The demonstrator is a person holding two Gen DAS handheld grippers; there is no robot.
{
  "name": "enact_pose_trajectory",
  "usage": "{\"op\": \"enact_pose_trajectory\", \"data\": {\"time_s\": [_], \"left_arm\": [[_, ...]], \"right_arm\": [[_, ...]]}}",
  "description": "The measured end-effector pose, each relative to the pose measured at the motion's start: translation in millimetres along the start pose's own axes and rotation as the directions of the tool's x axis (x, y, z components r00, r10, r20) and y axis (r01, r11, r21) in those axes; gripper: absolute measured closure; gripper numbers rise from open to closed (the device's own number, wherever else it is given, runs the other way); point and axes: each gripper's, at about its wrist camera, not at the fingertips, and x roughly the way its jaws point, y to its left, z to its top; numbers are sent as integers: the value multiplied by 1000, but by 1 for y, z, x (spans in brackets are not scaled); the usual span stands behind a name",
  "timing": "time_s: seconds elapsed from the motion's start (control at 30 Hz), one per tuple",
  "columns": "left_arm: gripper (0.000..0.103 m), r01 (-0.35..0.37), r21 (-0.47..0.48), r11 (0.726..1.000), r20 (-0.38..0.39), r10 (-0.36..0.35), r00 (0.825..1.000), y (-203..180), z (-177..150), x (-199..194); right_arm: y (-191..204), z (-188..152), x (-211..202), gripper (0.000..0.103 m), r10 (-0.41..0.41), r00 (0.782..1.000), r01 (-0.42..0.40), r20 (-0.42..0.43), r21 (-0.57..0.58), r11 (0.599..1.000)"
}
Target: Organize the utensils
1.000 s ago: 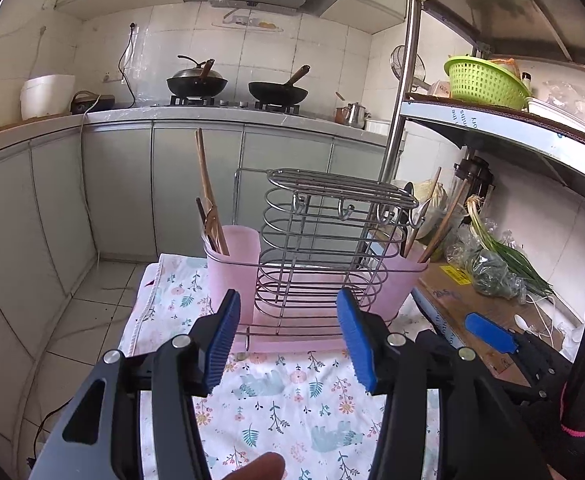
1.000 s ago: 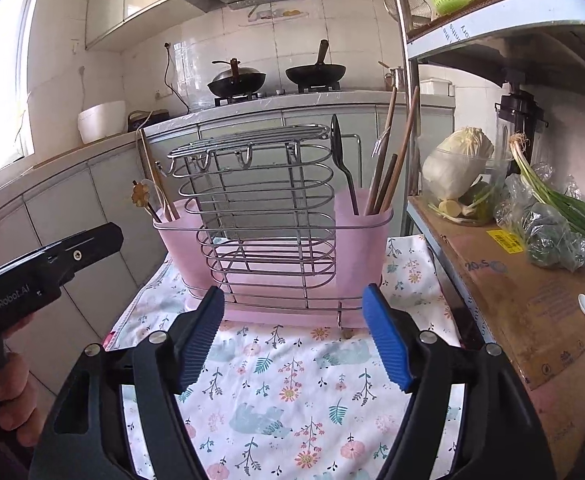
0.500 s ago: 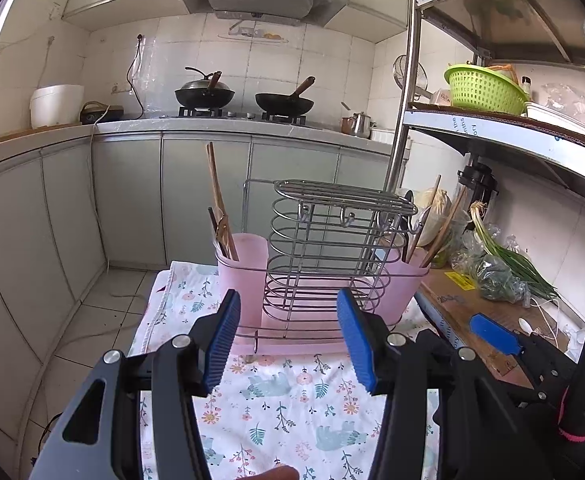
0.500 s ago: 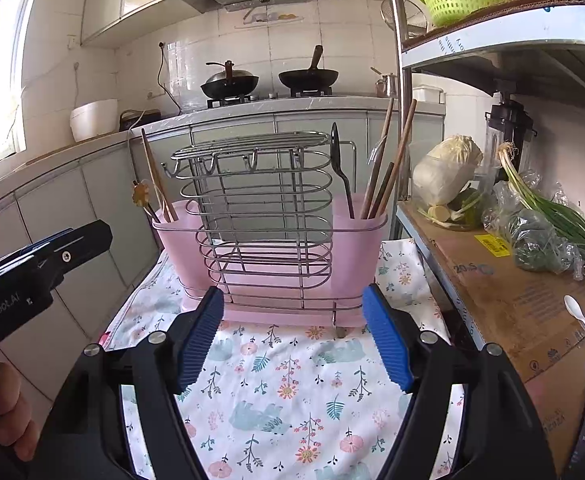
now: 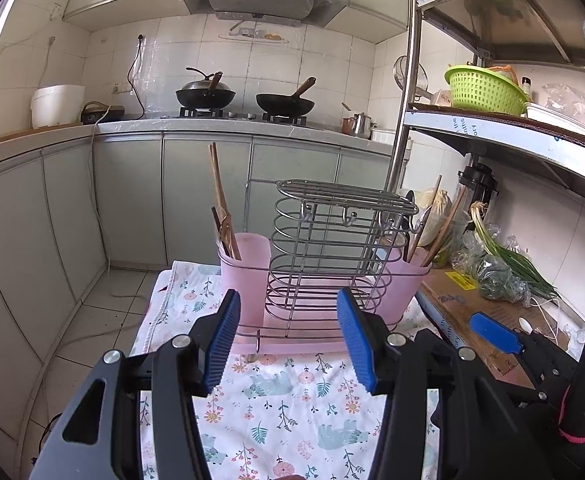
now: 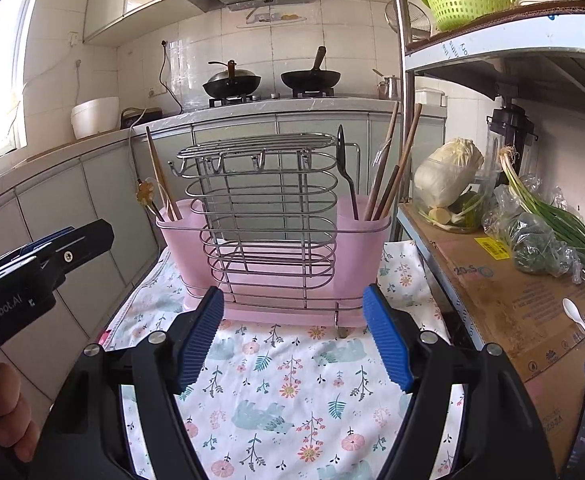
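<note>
A wire utensil rack [image 5: 332, 248] [image 6: 268, 216] with a pink tray and two pink cups stands on a floral cloth [image 5: 284, 408] [image 6: 284, 384]. The left cup [image 5: 246, 276] [image 6: 180, 228] holds wooden chopsticks [image 5: 220, 196] [image 6: 158, 176]. The right cup [image 5: 406, 280] [image 6: 362, 240] holds a black spoon [image 6: 344, 168] and wooden utensils [image 6: 392, 164]. My left gripper [image 5: 288, 340] is open and empty, in front of the rack. My right gripper [image 6: 292, 336] is open and empty, also short of the rack. The left gripper's side shows at left in the right wrist view [image 6: 40, 264].
A cardboard-covered shelf [image 6: 504, 300] on the right holds cabbage [image 6: 448, 176], green onions [image 6: 548, 216] and a white plastic spoon [image 6: 580, 320]. A green basket [image 5: 484, 88] sits on the upper shelf. Counter with two woks [image 6: 272, 76] lies behind. The floor drops off left of the cloth.
Both grippers have drawn back and risen a little from the rack, which now looks smaller and farther. Both stay open and empty.
</note>
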Motion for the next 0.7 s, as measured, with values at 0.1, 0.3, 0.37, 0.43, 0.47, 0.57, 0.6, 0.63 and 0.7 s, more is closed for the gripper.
{"op": "enact_pose_trajectory", "data": {"time_s": [0.1, 0.3, 0.37, 0.43, 0.47, 0.57, 0.6, 0.63, 0.7], "left_arm": [[53, 0, 1, 1000, 0, 0, 1000, 0, 0, 0], [53, 1, 4, 1000, 0, -1, 1000, 1, -1, 0], [53, 2, 5, 1000, -1, -2, 1000, 1, -1, -1], [53, 3, 6, 1000, 0, -3, 1000, 1, -1, -1], [53, 2, 5, 1000, -1, -2, 1000, 1, -1, 0], [53, 3, 6, 1000, -6, -3, 1000, 1, -2, 0], [53, 3, 7, 1000, -7, -3, 1000, 0, -2, 1], [53, 3, 8, 1000, -7, -3, 1000, 0, -1, 1], [53, 5, 8, 1000, -9, -5, 1000, 0, -2, 1]], "right_arm": [[0, 0, 0, 31, 0, 1000, 0, -1, -1, 1000], [1, 1, 0, 31, 3, 1000, -3, -1, -6, 1000], [1, 1, 0, 31, 4, 1000, -4, -1, -6, 1000], [1, 1, 0, 31, 3, 1000, -3, -1, -6, 1000], [1, 1, 0, 31, 3, 1000, -3, -1, -6, 1000], [2, 1, 0, 31, 3, 1000, -3, -1, -7, 1000], [1, 1, 0, 31, 3, 1000, -3, -2, -6, 1000], [1, 1, 0, 31, 3, 1000, -3, -2, -6, 1000], [2, 1, 0, 31, 2, 1000, -2, -3, -7, 1000]]}}
